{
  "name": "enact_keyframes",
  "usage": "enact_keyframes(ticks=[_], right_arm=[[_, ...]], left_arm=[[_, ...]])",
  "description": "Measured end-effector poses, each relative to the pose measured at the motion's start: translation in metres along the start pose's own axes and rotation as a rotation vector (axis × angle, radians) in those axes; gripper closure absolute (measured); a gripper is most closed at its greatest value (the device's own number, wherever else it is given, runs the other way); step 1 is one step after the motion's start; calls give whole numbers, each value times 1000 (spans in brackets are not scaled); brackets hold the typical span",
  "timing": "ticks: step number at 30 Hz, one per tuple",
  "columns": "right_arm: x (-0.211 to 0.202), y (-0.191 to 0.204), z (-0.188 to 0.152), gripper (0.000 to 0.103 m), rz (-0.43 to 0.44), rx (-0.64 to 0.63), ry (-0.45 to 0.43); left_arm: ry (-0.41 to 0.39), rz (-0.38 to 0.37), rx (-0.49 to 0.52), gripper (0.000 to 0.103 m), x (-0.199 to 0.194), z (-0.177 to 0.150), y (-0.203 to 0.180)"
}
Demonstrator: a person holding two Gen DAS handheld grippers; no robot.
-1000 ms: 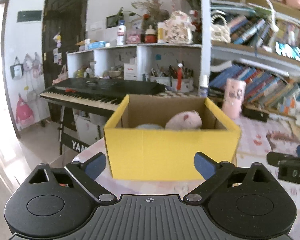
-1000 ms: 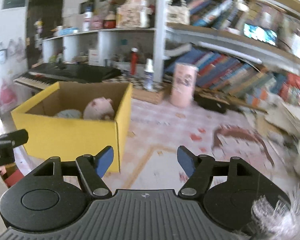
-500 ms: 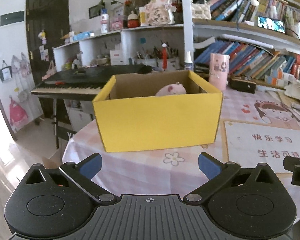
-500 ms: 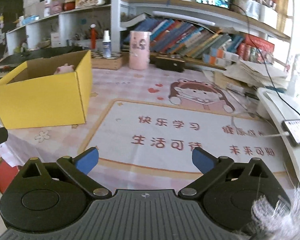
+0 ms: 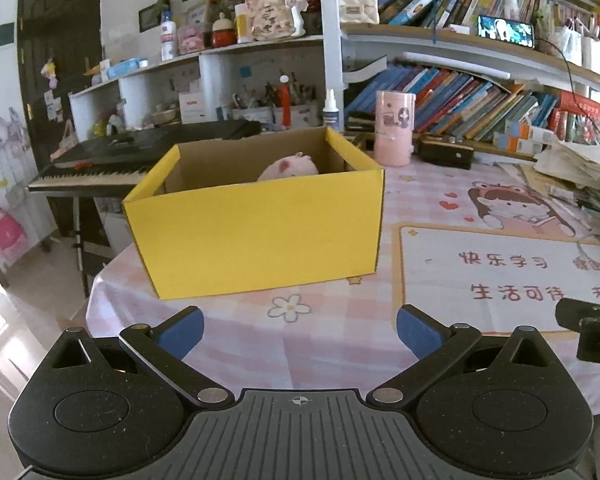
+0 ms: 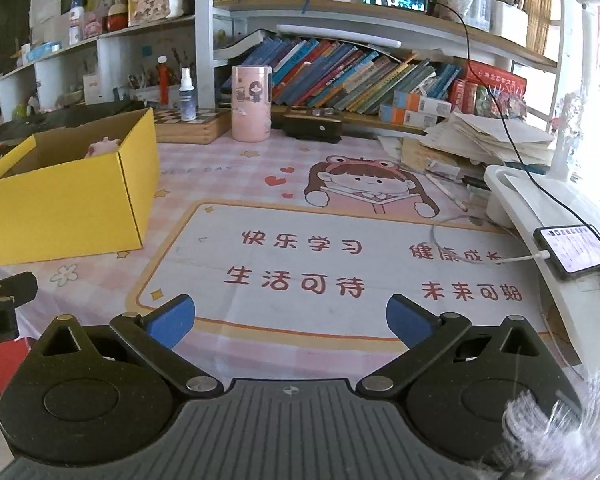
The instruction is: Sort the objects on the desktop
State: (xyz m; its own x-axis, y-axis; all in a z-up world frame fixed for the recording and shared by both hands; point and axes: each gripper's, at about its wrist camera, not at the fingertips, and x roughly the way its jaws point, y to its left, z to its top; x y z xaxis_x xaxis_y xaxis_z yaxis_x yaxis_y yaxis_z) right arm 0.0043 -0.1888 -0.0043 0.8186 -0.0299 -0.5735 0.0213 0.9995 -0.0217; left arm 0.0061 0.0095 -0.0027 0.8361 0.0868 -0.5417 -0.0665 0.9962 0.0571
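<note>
Yellow box point(image 5: 260, 232): an open cardboard carton standing on the left part of the table, near its left edge; brown inside, top flaps folded in.
Left gripper point(image 5: 298, 326): nearest in its own view, jaws spread as wide as they go, nothing between the blue pads; it hangs over the pink chequered cloth, short of the box and apart from it.
Right gripper point(image 6: 290, 318): its jaws have just been opening and now stand fully wide, empty; it hangs over the near edge of the desk mat.
Desk mat point(image 6: 340, 264): pale, with red Chinese characters and a cartoon girl at its far end; lies to the right of the box.
Pink plush toy point(image 5: 288, 168): inside the box, toward the back, only its top showing above the front wall.
Phone point(image 6: 572, 250): lit screen, plugged into a white cable, lying on a white stand at the right edge.
Pink cylinder point(image 6: 251, 103): upright beyond the box and the mat.
Spray bottle point(image 6: 187, 96): left of the cylinder, on a chessboard box.
Bookshelf point(image 6: 360, 80): at the back, crowded with leaning books.
Keyboard point(image 5: 140, 156): black piano keyboard behind the box, off the table.
</note>
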Motion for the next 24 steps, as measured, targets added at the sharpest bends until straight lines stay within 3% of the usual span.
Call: enact_keyframes(ticks=[24], right_arm=[[-5, -13, -6, 0, 4, 10, 17]], left_arm=[[10, -14, 40, 0, -9, -3, -19]])
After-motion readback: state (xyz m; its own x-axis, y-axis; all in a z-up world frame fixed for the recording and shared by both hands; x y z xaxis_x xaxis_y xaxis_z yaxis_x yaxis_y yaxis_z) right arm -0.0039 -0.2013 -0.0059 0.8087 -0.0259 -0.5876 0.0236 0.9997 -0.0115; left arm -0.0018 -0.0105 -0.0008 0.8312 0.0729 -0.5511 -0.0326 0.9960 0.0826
